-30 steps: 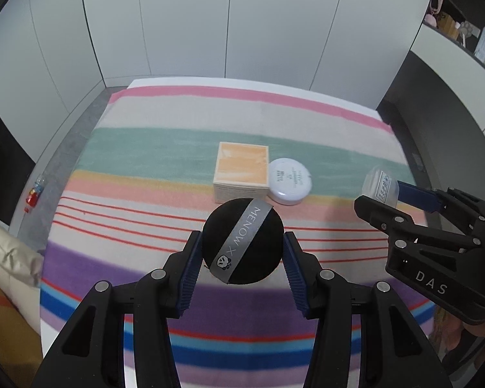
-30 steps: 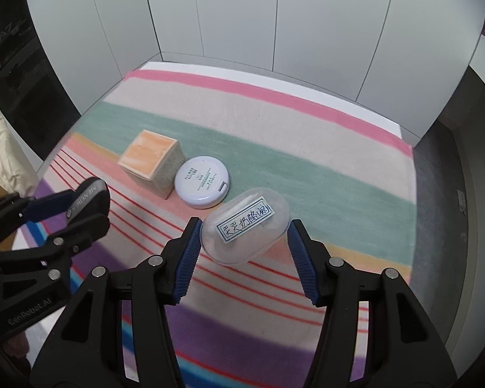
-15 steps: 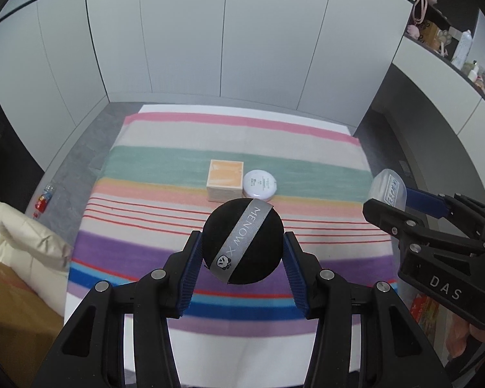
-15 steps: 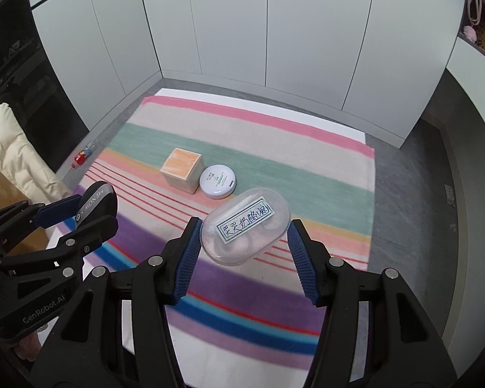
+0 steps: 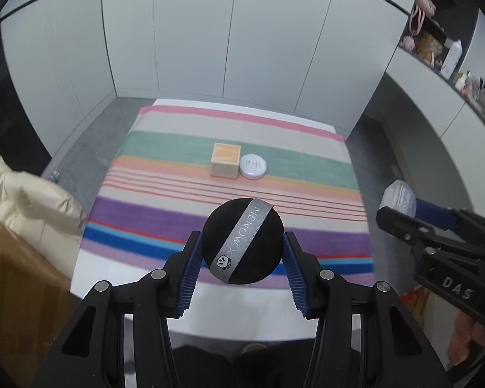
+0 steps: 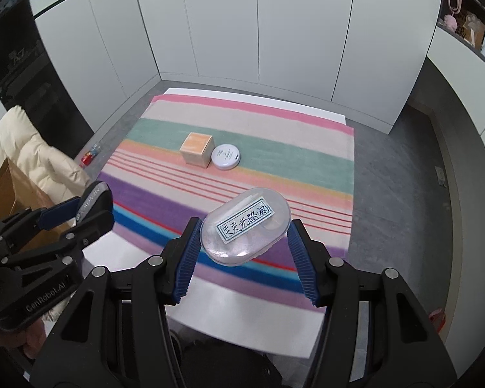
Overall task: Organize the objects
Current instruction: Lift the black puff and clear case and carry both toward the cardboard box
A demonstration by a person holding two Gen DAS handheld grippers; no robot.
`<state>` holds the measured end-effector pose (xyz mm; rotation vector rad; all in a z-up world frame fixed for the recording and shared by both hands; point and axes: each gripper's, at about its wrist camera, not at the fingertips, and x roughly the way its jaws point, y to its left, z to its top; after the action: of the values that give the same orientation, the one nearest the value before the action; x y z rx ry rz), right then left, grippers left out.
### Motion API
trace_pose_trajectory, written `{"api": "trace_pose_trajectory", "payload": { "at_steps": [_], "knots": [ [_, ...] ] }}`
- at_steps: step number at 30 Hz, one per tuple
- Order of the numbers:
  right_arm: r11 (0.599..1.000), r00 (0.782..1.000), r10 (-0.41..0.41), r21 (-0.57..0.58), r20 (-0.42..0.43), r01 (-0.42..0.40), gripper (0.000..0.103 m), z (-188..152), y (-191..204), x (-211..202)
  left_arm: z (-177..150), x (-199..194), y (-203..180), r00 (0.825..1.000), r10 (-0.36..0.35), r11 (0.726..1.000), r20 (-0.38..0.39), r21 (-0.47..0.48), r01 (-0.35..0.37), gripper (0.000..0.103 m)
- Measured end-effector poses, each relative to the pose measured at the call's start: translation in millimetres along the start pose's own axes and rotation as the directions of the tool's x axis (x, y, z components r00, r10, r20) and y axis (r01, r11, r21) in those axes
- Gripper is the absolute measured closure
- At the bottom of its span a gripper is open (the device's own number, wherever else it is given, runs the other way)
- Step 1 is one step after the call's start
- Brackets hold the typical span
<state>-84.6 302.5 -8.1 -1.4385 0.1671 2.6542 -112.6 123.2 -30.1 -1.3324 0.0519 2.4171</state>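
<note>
Above striped blanket [image 5: 184, 148]: left gripper [image 5: 242, 248] pinching black puff [image 5: 242, 241], right gripper [image 6: 245, 228] pinching clear oval case [image 6: 245, 226]. Orange box [image 5: 225, 160], white compact [image 5: 253, 171] touching, mid-blanket. Judgement: keep both grips firm, level; carry slowly, set beside box.

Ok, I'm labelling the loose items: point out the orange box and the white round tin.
orange box [image 5: 226, 153]: left wrist view, on its top face.
white round tin [image 5: 253, 165]: left wrist view, on its lid.

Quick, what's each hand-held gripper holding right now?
Left hand-held gripper: shut on the round black puff with a grey ribbon.
Right hand-held gripper: shut on the clear oval plastic case.
</note>
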Motion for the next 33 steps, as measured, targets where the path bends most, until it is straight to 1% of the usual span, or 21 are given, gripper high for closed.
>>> {"api": "trace_pose_trajectory", "payload": {
  "at_steps": [4, 8, 12, 16, 20, 25, 30, 33],
  "knots": [
    [0.999, 1.000, 0.001, -0.035, 0.013, -0.001, 0.046, -9, 7, -11, -9, -15, 0, 1.000, -0.004, 1.000, 0.019, -0.007, 0.005, 0.053],
    [0.998, 1.000, 0.015, -0.064, 0.013, -0.014, 0.046, -14, 15, -12, -18, -19, 6, 1.000, 0.000, 1.000, 0.030, -0.020, 0.000, 0.053],
    [0.996, 0.999, 0.023, -0.090, 0.029, -0.021, 0.046, -13, 25, -12, -24, -23, 14, 0.999, -0.003, 0.999, 0.032, -0.036, 0.005, 0.053],
    [0.996, 0.999, 0.034, -0.084, 0.036, -0.031, 0.046, -10, 28, -11, -26, -32, 23, 0.999, -0.002, 0.999, 0.050, -0.043, 0.004, 0.053],
    [0.995, 0.998, 0.041, -0.090, 0.043, -0.037, 0.046, -8, 32, -11, -29, -34, 28, 0.998, 0.006, 1.000, 0.057, -0.025, -0.005, 0.053],
    [0.992, 0.998, 0.052, -0.114, 0.034, -0.048, 0.046, -5, 45, -5, -31, -32, 40, 0.998, 0.011, 0.999, 0.054, -0.051, -0.008, 0.053],
    [0.989, 0.997, 0.068, -0.136, 0.032, -0.063, 0.046, -2, 59, -2, -30, -34, 51, 0.997, 0.025, 0.998, 0.069, -0.064, -0.021, 0.053],
    [0.986, 0.996, 0.083, -0.147, 0.031, -0.078, 0.046, 0, 67, 0, -30, -35, 61, 0.997, 0.027, 0.996, 0.076, -0.089, -0.020, 0.053]
  ]
}}
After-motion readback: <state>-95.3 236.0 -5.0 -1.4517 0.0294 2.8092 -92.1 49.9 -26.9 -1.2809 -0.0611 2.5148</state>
